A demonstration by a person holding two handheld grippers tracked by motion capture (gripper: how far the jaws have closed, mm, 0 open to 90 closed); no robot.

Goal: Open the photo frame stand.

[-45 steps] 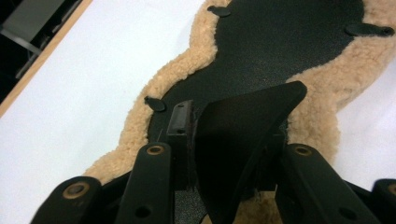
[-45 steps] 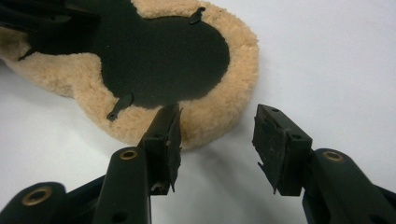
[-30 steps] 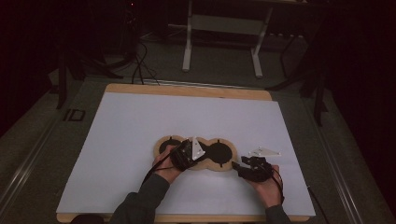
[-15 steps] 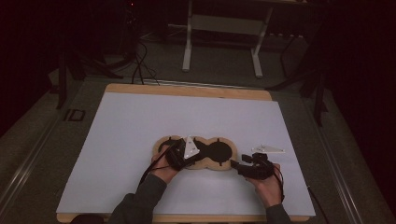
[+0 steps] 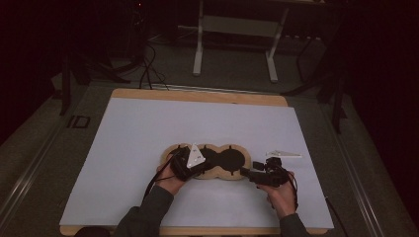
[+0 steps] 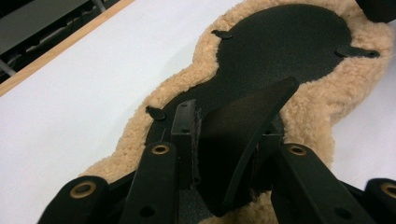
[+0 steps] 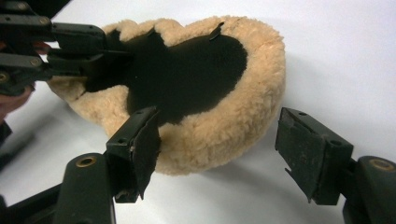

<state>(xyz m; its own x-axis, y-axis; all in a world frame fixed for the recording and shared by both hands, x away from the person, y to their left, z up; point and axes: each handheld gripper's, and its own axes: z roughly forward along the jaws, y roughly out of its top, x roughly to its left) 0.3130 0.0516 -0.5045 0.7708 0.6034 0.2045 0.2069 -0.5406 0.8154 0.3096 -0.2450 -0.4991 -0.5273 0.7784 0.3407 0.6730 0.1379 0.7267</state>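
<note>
A peanut-shaped pad (image 5: 232, 147) lies on the white sheet, with a tan fleece rim and a black centre (image 7: 187, 74). At its left end my left gripper (image 5: 197, 169) is shut on a lifted, curled black flap (image 6: 238, 140) of the lining. My right gripper (image 5: 249, 173) is at the pad's right end. Its jaws have just been opening and now stand wide apart. The fleece edge (image 7: 233, 126) bulges between the two pads (image 7: 142, 149) without touching either. In the right gripper view the left gripper (image 7: 70, 46) reaches in from the upper left onto the black lining.
The white sheet (image 5: 148, 128) covers a wooden table whose rim (image 5: 197, 95) runs along the far side. Beyond it are a dark floor, cables and a metal stand (image 5: 200, 44). Both of the person's hands rest near the front edge.
The right gripper's jaws stand wider apart than a second ago. The left gripper has edged slightly left while keeping the flap. Both hands otherwise stay in place.
</note>
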